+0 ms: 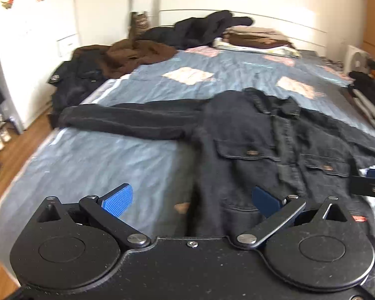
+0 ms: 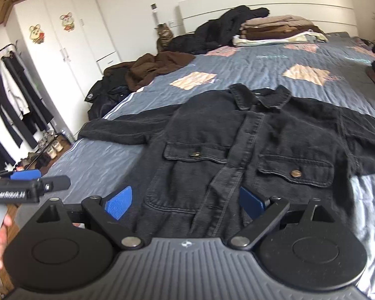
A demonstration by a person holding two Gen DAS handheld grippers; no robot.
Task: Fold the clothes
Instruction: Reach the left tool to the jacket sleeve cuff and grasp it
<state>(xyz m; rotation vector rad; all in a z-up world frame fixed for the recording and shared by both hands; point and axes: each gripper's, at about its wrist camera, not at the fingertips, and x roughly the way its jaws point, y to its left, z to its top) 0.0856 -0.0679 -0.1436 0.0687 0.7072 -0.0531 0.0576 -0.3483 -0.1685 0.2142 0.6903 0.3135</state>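
1. My left gripper (image 1: 191,201) is spread wide with nothing between its blue pads. It hangs over the hem of the black denim jacket with two flap chest pockets (image 2: 240,150), on the hem's left corner.
2. My right gripper (image 2: 185,203) is just as wide, also empty, low over the hem near the button placket.
3. The jacket lies front up on the blue-grey patchwork bedspread (image 2: 250,65), collar pointing away from me. One sleeve runs straight out to the jacket's left. The other goes off to its right, and its cuff is out of view.
4. The jacket is spread flat and unfolded. I judge the job here is a hem grip or a sleeve fold.
5. To do it well I'd pinch both layers right at the hem seam. The denim looks thick and stiff, so a shallow bite could slip.
6. I'd keep the two grips level so the crease runs square to the placket.
7. On edges, the jacket's hem sits right at the near edge of the bed. The left cuff nearly reaches the side edge, so a drag that way could pull it over.
8. On open room, beyond the collar there is a broad bare stretch of bedspread.
9. Further beyond the collar sit the heap of dark and brown loose clothes (image 2: 162,62) and the neat stack of folded beige and brown garments (image 2: 277,30).
10. A tabby cat (image 2: 164,36) sits past the heap, well apart from the jacket.
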